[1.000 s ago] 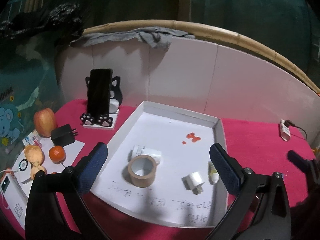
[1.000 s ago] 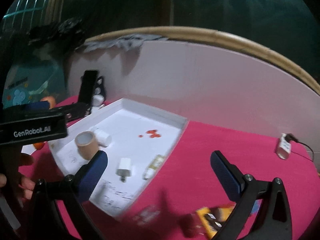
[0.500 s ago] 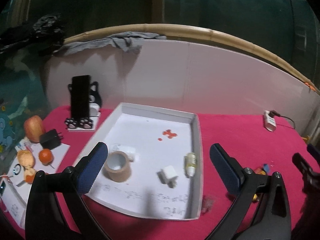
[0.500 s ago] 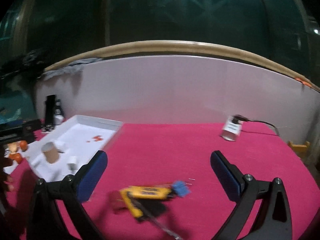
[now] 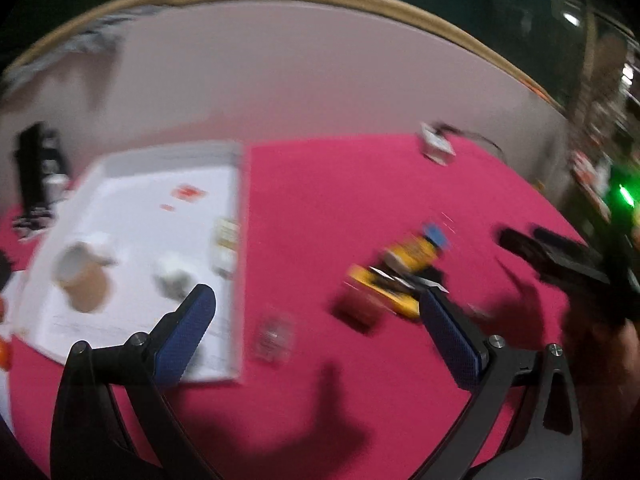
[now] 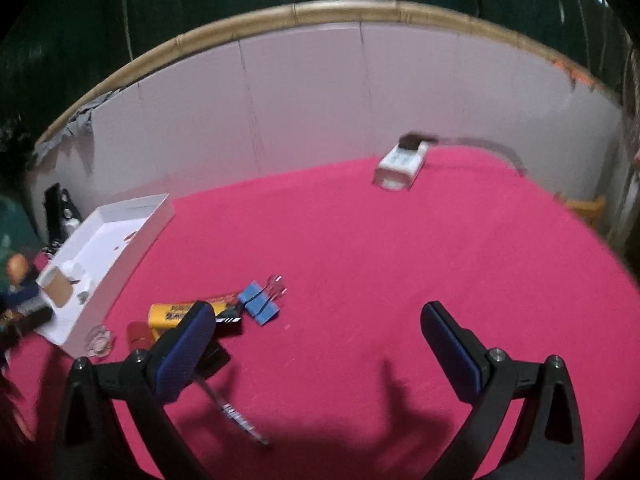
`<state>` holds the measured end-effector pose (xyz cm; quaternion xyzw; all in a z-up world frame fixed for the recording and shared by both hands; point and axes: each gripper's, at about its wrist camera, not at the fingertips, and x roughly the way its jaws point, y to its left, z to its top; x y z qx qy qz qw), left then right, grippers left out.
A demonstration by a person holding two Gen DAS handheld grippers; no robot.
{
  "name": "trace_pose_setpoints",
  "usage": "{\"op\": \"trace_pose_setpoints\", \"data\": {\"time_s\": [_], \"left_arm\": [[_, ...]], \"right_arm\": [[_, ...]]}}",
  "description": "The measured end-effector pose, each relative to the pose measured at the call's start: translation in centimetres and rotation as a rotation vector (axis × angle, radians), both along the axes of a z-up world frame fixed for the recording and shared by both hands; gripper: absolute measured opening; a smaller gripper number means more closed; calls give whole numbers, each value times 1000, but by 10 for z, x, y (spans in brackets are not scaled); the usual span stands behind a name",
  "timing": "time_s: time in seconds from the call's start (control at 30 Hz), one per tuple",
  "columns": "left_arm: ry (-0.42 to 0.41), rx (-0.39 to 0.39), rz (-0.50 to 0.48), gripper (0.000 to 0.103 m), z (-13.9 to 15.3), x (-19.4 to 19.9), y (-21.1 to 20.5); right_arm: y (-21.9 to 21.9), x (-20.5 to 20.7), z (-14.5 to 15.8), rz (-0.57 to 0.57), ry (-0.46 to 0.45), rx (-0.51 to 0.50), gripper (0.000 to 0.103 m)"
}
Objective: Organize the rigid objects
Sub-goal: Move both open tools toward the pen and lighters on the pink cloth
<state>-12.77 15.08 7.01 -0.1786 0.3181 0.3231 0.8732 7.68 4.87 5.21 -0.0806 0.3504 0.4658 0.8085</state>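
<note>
1. Magenta cloth covers the tabletop (image 6: 360, 240), and a loose cluster of small rigid things lies on it, between the shallow white cardboard tray (image 6: 132, 204) at the left and the open cloth at the right.
2. The cluster holds a yellow cylindrical tube with black print (image 6: 176, 312), a blue binder clip with wire handles (image 6: 259, 300), a small red cap-like piece (image 6: 138, 334), a small clear glass dish (image 6: 99, 342) just beside the tray's near corner, and a thin metal-tipped tool (image 6: 236, 416) lying nearest the camera.
3. The right tongs (image 6: 316, 340) are spread wide with nothing between the blue pads. The cluster sits to their left and slightly ahead; the yellow tube is partly hidden behind the left pad, its long axis running roughly left to right across the view.
4. The left tongs (image 5: 316, 320) are also wide apart and empty. That view is heavily blurred, yet the yellow tube (image 5: 404, 268) shows just ahead, close to the right pad.
5. Judging by this, either hand could reach the cluster. The right tongs would have to swing left, then turn so the pads close across the tube's short width.
6. The tray already carries a brown tape roll (image 6: 58, 294) and small white items (image 6: 78, 270). A white plug block with a cable (image 6: 400, 162) lies well apart, near the back wall.
</note>
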Motion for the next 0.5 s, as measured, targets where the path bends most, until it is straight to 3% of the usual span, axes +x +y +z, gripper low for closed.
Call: {"op": "trace_pose_setpoints", "data": {"time_s": [0.13,0.27,0.37,0.5], "left_arm": [[48,-46,-105,103,-22,20,-22],[52,-93,-115,103,-35,23,-23],[44,-91,-119,103,-36,24,-21],[60,-73,-113,103,-37,23,-11]], "right_arm": [[2,-3,-9,36,37,6,102],[-1,-6,-14,89,74,21,101],[0,-17,-16,185,69,21,92],[13,-35,-20,327,46,-26,72]]}}
